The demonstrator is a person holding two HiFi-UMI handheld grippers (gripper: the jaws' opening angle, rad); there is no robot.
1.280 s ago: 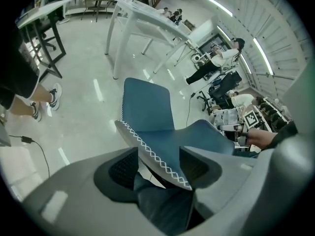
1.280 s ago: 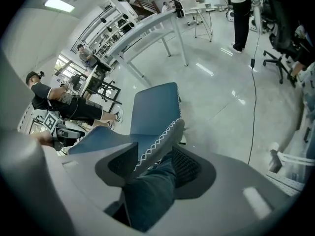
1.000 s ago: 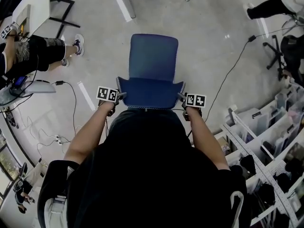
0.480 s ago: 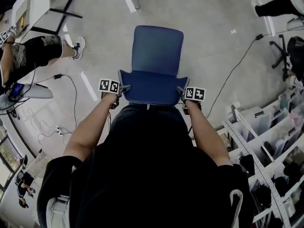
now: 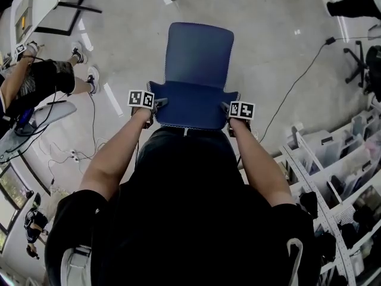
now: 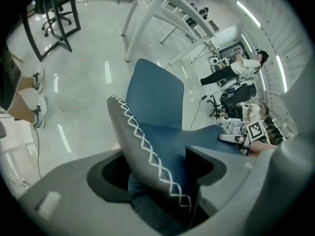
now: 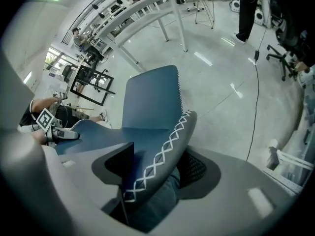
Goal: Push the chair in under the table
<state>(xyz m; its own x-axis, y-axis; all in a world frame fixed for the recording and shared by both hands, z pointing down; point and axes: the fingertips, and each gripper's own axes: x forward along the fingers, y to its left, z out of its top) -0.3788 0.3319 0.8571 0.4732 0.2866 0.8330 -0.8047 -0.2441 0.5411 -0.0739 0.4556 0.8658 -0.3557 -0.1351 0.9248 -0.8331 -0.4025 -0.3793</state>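
Arms forward, left gripper (image 5: pixel 158 103), right gripper (image 5: pixel 227 106) clamped on edges of chair (image 5: pixel 198 55)

The chair (image 5: pixel 198 58) stands straight ahead of the person, backrest toward them and seat beyond. The left gripper (image 5: pixel 156 103) clamps the backrest's left edge and the right gripper (image 5: pixel 227 107) its right edge, level with each other. The table (image 6: pixel 135 23) stands past the seat, well apart from it. A seated person (image 5: pixel 41 79) is off to the left, and a shelf rack (image 5: pixel 333 177) lines the right.
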